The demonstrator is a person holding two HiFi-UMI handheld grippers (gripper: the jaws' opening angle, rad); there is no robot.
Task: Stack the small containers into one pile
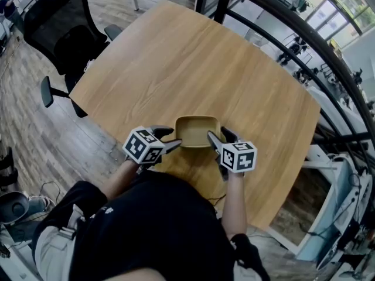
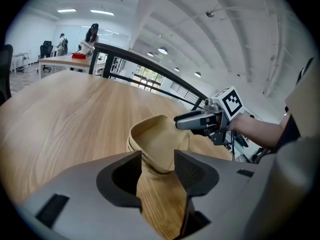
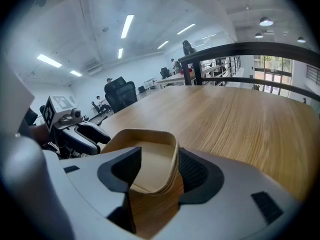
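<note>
We see a small tan container (image 1: pixel 197 130), square with round corners, open side up. It sits flat on the wooden table (image 1: pixel 176 63), near the close edge. Thin lines at its rim look like more containers nested together (we cannot count them).

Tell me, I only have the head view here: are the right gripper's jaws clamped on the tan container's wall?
Observer: No. In the right gripper view the right gripper is open and straddles the wall of the container, one jaw inside and one outside.
Operator: And the left?
Observer: The left gripper is open too, with the container's near edge in its gap.
Operator: One container or several?
Observer: The left gripper view shows layered rims at that edge, so it looks like several nested together.
</note>
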